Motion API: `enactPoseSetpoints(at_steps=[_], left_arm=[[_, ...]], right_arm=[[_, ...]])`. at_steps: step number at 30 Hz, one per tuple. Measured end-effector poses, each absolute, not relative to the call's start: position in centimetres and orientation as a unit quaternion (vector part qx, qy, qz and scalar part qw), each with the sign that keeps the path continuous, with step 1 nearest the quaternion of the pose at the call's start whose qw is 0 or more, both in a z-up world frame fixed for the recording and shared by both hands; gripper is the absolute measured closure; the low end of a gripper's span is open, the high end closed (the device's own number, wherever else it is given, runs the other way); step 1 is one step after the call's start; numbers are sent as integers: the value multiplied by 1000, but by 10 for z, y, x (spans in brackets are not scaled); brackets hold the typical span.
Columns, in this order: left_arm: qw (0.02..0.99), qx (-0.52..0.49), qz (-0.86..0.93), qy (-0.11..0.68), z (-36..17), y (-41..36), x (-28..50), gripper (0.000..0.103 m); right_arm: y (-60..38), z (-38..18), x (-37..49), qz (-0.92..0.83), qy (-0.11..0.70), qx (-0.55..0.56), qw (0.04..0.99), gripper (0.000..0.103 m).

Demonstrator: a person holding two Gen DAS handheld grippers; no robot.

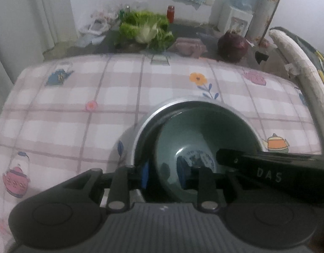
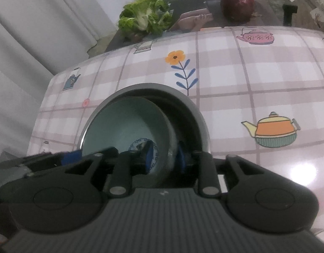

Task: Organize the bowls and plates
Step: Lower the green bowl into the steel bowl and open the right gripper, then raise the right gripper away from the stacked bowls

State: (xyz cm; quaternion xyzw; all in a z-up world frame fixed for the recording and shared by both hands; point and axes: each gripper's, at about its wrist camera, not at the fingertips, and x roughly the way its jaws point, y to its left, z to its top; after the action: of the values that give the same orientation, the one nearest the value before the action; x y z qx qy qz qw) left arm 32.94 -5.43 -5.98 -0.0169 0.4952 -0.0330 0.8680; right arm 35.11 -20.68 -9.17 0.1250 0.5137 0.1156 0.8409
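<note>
A pale green bowl [image 1: 195, 139] with a blue pattern in its bottom sits inside a larger steel bowl [image 1: 140, 124] on the checked tablecloth. My left gripper [image 1: 164, 176] is shut on the green bowl's near left wall, one blue pad inside and one outside. My right gripper [image 2: 165, 158] is shut on the same green bowl [image 2: 128, 126] at its right wall, within the steel bowl [image 2: 183, 99]. The right gripper's finger also shows in the left wrist view [image 1: 256, 164].
The table [image 1: 77, 105] has a pink checked cloth with teapot and flower prints. Behind it on a dark surface lie a lettuce [image 1: 145, 29], a red cabbage [image 1: 232, 46], a red jar [image 1: 170, 13] and a water dispenser [image 1: 237, 4].
</note>
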Motion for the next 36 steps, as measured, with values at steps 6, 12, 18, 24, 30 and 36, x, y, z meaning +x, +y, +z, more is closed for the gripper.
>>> enactPoseSetpoints(at_steps=[6,12,18,24,30,36], left_arm=[[871,-46,-38,487,-42,-41,326,57],[887,-29,-48,459,-18,-38,304,37],[913,-24,-67,402,18,-35,261,18],[937,8,-103,334,48,-26,204,7],[949,-12,-117,294,44,3,143,5],[950,-43,-78,298,29,43,88,5]], right_arm=[[-215,-73,349,117,493,130,852,54],[-236,-51,329,123,471,171,857,41],[-246,-13,274,119,415,159,888,21],[-245,25,209,107,347,109,925,1],[-239,37,141,71,339,84,934,1],[-208,31,82,30,344,4,938,1]])
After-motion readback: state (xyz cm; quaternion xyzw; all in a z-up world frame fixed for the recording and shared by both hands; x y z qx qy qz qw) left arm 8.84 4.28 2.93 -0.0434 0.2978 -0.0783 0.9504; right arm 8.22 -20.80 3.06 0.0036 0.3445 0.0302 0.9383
